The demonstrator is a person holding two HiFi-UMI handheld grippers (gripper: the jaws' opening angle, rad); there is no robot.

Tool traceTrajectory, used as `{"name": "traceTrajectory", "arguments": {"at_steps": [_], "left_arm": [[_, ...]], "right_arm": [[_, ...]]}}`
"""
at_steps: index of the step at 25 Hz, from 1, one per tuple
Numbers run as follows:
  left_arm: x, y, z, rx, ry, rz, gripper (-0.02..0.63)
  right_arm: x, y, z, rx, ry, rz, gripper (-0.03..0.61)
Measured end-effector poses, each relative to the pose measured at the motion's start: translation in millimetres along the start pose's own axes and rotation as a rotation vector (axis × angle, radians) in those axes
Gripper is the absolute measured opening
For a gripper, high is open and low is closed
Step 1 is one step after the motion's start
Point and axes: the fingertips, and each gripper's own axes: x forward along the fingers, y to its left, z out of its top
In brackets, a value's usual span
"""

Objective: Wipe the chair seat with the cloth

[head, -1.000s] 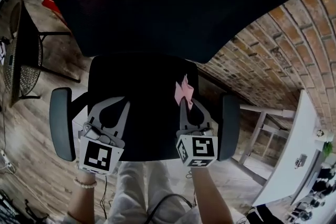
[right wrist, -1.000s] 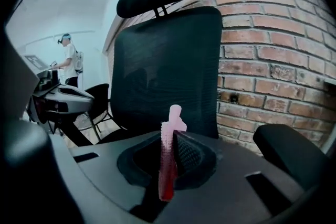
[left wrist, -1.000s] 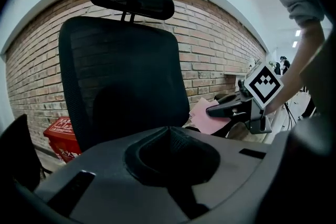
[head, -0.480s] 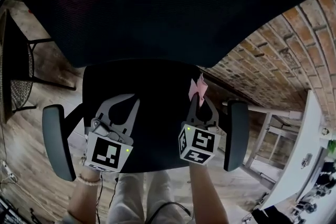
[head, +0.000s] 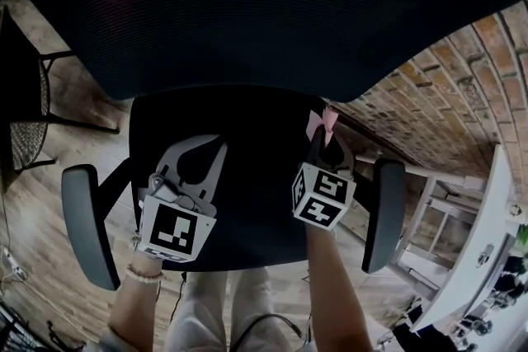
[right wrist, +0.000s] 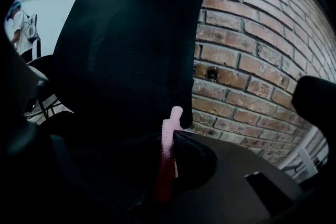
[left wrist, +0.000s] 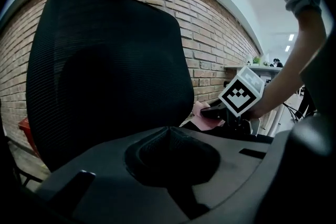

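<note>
— Forward it's gone, that right claw [head: 320, 138]; a second ago it sat nearer the seat's middle; now it's up by the back right corner of the black padded chair seat [head: 247, 194].
— Gripping anything?
— Clamped on a small pink nubbly cloth [head: 320, 122]; it pokes out past the claw's tips as a thin, folded strip, and seems to brush the seat just under them.
— And the left claw [head: 200, 146]?
— Jaws closed on nothing; it hovers over the seat's left half, well apart from the cloth.
— How much is wiped?
— Hard to say; black padding shows no streaks; I'd judge it mid-wipe, with the stretch beneath the left claw probably still to do.
</note>
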Motion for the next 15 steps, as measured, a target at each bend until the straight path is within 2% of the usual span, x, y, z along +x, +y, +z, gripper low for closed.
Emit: {"name": "traceTrajectory", "arguments": {"at_steps": [2, 5, 15], "left_arm": [[-2.1, 3.1, -7.1, 0.015, 0.014, 0.012, 0.018], [-8.9, 9.4, -17.8, -0.008, 0.024, 0.036, 0.018], [-28.7, 16.9, -49.7, -0.035, 0.077, 0.088, 0.018]], "right_arm": [[10.1, 3.7, -5.2, -0.014, 0.021, 0.021, 0.055], [24.0, 16.4, -12.0, -0.032, 0.055, 0.071, 0.055], [45.6, 81.7, -29.9, -0.050, 0.132, 0.257, 0.054]]}}
